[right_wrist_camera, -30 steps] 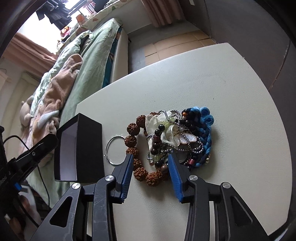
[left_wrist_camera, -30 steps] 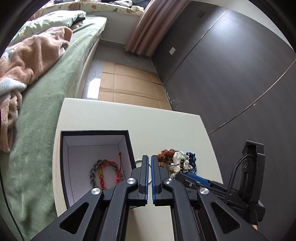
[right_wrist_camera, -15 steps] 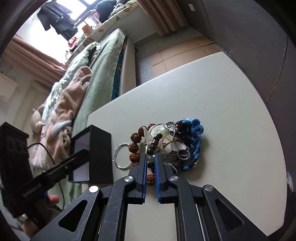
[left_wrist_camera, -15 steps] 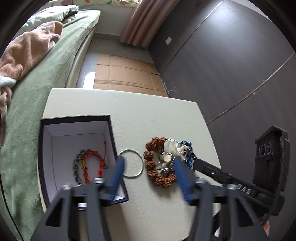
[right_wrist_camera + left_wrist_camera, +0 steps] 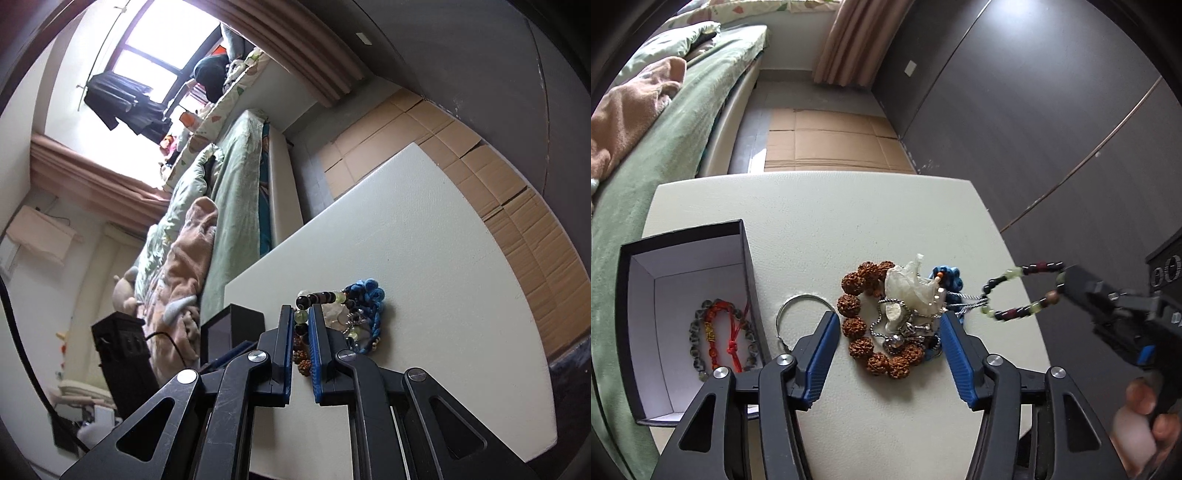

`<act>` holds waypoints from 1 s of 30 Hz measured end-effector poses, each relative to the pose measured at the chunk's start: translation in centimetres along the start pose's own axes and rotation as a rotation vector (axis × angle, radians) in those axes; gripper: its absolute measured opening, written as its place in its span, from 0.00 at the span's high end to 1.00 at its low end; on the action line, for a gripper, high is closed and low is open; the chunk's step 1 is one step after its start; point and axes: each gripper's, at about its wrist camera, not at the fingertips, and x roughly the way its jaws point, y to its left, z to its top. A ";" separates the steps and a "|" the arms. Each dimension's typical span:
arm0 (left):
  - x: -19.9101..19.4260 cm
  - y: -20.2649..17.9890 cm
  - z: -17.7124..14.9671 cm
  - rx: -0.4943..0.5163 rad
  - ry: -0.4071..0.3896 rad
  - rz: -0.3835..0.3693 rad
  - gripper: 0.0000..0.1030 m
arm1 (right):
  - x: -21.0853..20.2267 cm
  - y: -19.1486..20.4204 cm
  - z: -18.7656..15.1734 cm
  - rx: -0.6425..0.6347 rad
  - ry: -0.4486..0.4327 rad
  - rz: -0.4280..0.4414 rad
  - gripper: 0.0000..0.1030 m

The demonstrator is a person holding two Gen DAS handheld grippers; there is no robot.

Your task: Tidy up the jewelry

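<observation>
The right gripper (image 5: 300, 325) has its jaws clenched on a dark-and-pale-green beaded bracelet (image 5: 1021, 293), lifted clear of the cream-white surface (image 5: 849, 218) toward its right edge, one end trailing at the tangled jewelry pile. The left gripper (image 5: 886, 354) hangs over that pile with its jaws closing, nothing pressed between them; the brown knobbly-bead bracelet (image 5: 866, 325) and white shell piece (image 5: 912, 288) lie in the gap. A thin silver ring (image 5: 801, 310) lies just beside the black open box with white lining (image 5: 683, 314), which sits at the near left edge and holds a red-cord and grey-bead bracelet (image 5: 720, 336). The far half of the surface is bare; a green bed (image 5: 665, 147) borders its left edge.
</observation>
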 end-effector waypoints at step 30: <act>2.5 1.3 0.2 0.169 0.177 0.415 0.70 | -4.4 -1.2 1.5 0.070 -0.109 0.259 0.91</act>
